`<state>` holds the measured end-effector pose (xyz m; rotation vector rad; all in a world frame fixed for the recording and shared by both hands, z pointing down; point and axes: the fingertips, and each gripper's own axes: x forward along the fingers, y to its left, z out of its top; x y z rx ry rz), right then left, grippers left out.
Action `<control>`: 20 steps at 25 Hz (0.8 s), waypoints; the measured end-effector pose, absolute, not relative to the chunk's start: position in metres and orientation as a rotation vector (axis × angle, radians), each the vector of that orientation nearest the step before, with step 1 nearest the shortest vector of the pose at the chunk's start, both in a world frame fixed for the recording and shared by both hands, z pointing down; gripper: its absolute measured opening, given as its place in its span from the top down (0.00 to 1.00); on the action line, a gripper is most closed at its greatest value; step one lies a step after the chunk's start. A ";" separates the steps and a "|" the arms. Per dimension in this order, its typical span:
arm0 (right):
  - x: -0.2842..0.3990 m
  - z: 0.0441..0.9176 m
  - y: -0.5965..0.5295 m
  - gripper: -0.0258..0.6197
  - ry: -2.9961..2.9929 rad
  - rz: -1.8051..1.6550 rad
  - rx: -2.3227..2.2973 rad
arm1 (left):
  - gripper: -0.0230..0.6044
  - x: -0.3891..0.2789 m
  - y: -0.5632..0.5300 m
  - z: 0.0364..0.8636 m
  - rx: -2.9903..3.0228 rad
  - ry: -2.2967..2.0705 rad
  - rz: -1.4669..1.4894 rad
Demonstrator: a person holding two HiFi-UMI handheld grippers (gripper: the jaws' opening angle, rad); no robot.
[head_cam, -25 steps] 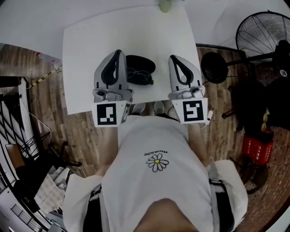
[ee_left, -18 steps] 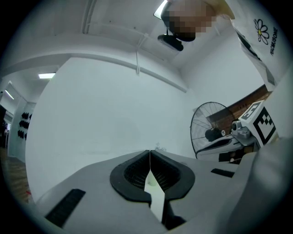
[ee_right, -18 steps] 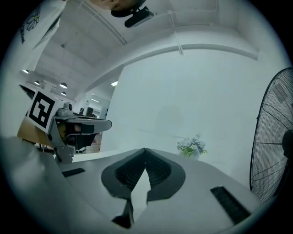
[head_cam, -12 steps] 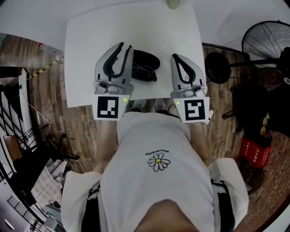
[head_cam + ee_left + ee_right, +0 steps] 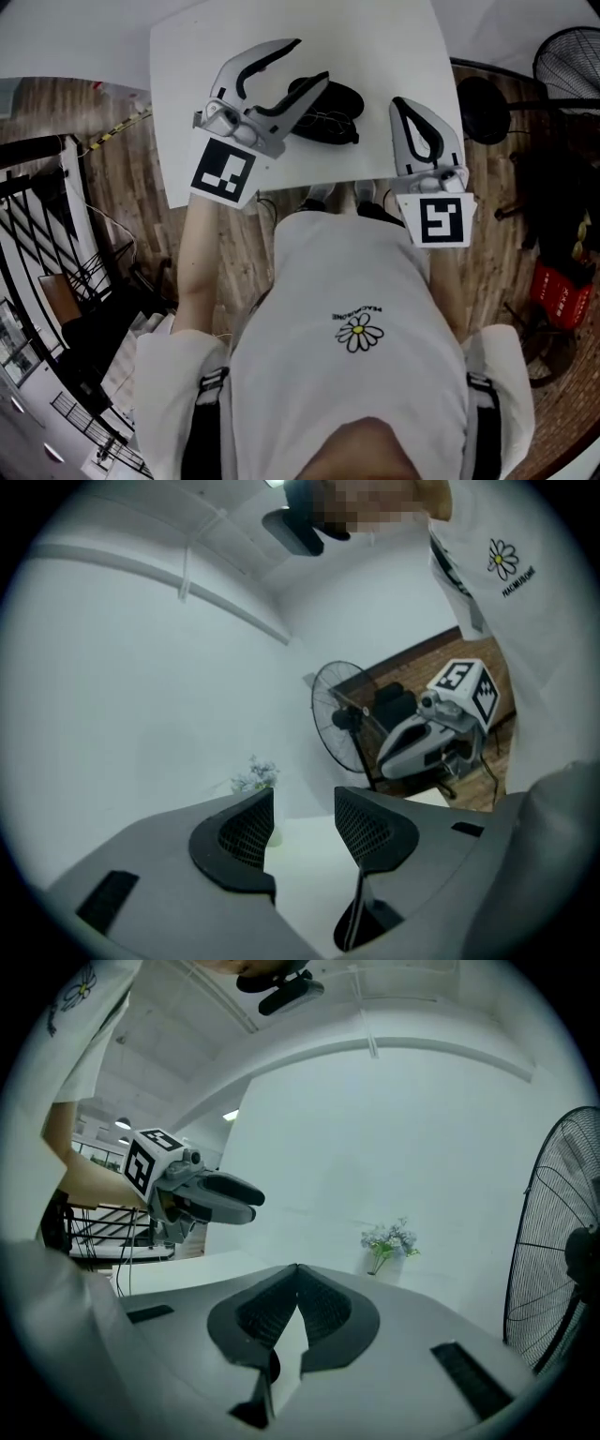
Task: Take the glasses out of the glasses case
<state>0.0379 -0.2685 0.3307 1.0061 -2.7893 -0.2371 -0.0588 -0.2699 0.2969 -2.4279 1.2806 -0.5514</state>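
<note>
Jaws on the left gripper point(image 5: 307, 62) were opening with nothing between them, angled in beside the black glasses case point(image 5: 342, 96) on the white table point(image 5: 403, 47). The right gripper point(image 5: 401, 103) was pressed together and empty, near the case's other side. The glasses point(image 5: 325, 122) lay at the case's near edge. A light pinch on the frame, not the lenses, seemed wisest.

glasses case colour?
The glasses case is black, plain, no pattern. It shows best in the head view.
</note>
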 end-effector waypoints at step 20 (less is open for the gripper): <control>0.065 0.347 -0.239 0.95 -2.697 -0.097 1.150 | 0.37 -0.065 -0.261 0.500 -2.569 0.400 -1.457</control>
